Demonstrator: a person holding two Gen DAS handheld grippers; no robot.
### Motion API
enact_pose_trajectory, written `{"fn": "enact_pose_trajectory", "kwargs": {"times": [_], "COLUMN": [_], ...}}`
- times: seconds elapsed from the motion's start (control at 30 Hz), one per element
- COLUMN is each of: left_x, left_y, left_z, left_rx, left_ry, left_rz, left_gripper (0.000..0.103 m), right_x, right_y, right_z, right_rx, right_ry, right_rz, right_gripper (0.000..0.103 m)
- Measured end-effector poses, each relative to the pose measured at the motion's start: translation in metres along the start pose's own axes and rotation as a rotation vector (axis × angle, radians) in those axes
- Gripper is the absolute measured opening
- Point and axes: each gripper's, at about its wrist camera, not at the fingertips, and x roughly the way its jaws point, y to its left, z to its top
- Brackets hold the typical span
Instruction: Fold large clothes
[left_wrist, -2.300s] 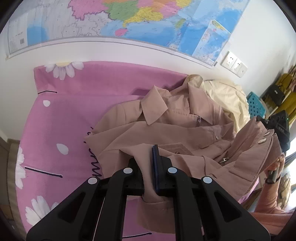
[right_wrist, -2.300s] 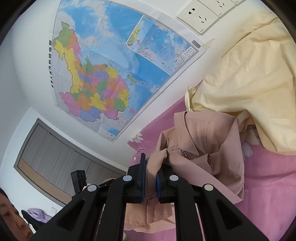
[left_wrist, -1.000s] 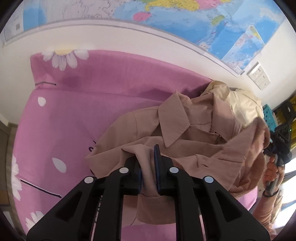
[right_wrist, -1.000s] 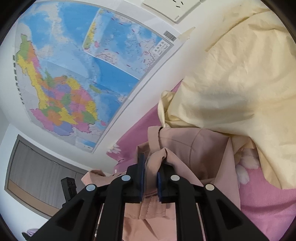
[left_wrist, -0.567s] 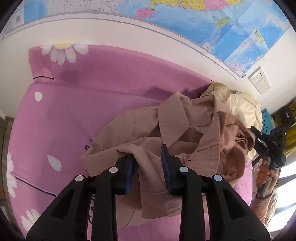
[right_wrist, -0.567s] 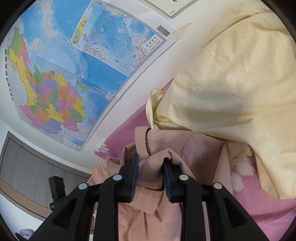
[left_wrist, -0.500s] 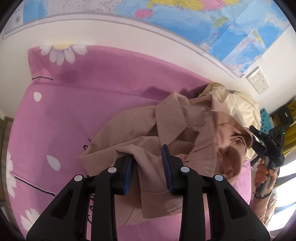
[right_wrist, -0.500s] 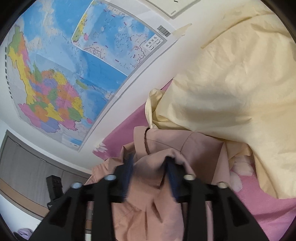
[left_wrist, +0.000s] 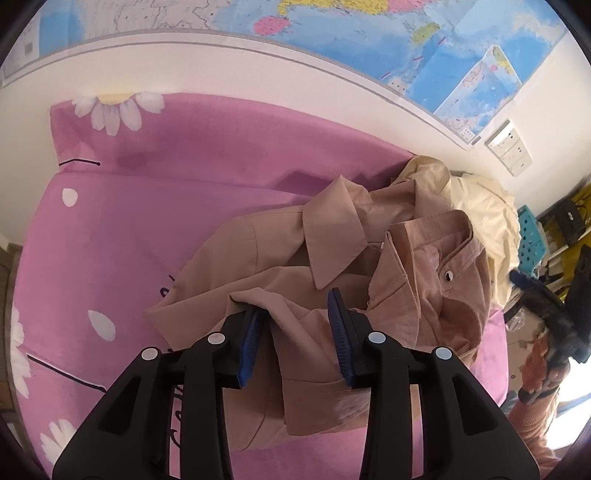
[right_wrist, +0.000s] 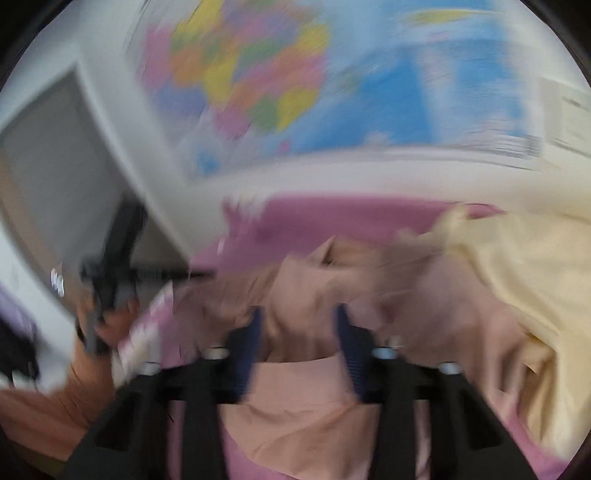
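A tan collared jacket (left_wrist: 295, 251) lies crumpled on the pink daisy bedsheet (left_wrist: 147, 203). My left gripper (left_wrist: 295, 306) hangs just over its near hem. Its jaws are opening, and a loose fold of the jacket lies between the blue pads (left_wrist: 341, 332) without being pinched. The right wrist view is badly blurred. There my right gripper (right_wrist: 297, 317) hovers over the jacket (right_wrist: 314, 288). Its jaws stand apart and are closing, with only cloth showing beneath the gap. A hand in an orange sleeve (left_wrist: 543, 369) holds that gripper at the bed's right edge.
A cream cloth (left_wrist: 480, 199) is bunched at the jacket's far right, against the wall. A large map (left_wrist: 406, 37) and wall sockets (left_wrist: 509, 151) hang above the bed. A blue basket (left_wrist: 530, 236) and shelves stand past the right edge.
Both grippers went from shut on jacket folds to open. The right-hand part of the jacket dropped onto the bed. The right gripper swung and rolled, blurring its view.
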Motion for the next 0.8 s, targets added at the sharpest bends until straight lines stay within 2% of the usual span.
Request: {"fn": "enact_pose_trajectory", "kwargs": {"times": [0.1, 0.17, 0.27, 0.3, 0.33, 0.37, 0.4, 0.5, 0.6, 0.67, 0.77, 0.8], "left_x": [-0.007, -0.010, -0.011, -0.010, -0.013, -0.018, -0.023, -0.037, -0.045, -0.046, -0.039, -0.038], "left_y": [-0.001, 0.002, 0.006, 0.007, 0.008, 0.008, 0.009, 0.013, 0.007, 0.000, -0.019, -0.023], "left_z": [-0.002, -0.002, -0.002, -0.002, -0.001, -0.001, 0.000, 0.002, -0.004, -0.012, -0.029, -0.036], "left_rx": [0.012, 0.000, -0.010, -0.012, -0.014, -0.012, -0.007, -0.022, 0.034, 0.093, 0.220, 0.253], "left_ry": [-0.008, -0.004, 0.004, 0.007, -0.024, -0.064, -0.093, -0.140, -0.176, -0.198, -0.179, -0.175], "left_rz": [-0.009, -0.017, -0.038, -0.041, -0.009, 0.018, 0.027, -0.008, -0.004, 0.010, 0.029, 0.028], "left_gripper": [0.036, 0.036, 0.039, 0.057, 0.069, 0.081, 0.083, 0.084, 0.086, 0.086, 0.085, 0.085], "right_x": [0.047, 0.069, 0.095, 0.102, 0.107, 0.110, 0.108, 0.103, 0.105, 0.114, 0.140, 0.143], "right_y": [0.005, 0.002, 0.006, 0.006, 0.008, 0.010, 0.011, 0.010, 0.009, 0.010, 0.006, 0.003], "right_z": [0.006, 0.005, -0.002, -0.005, -0.007, -0.010, -0.011, -0.007, 0.001, 0.002, -0.002, -0.003], "right_rx": [-0.015, 0.005, -0.038, -0.038, -0.049, -0.067, -0.066, -0.032, 0.005, 0.021, 0.079, 0.106], "right_ry": [0.135, 0.216, 0.308, 0.327, 0.346, 0.346, 0.334, 0.300, 0.271, 0.282, 0.349, 0.347], "right_rz": [0.021, 0.087, 0.087, 0.096, 0.098, 0.083, 0.097, 0.133, 0.164, 0.172, 0.190, 0.199], "right_gripper": [0.026, 0.031, 0.037, 0.028, 0.001, 0.004, 0.002, 0.002, 0.002, 0.002, 0.006, 0.007]}}
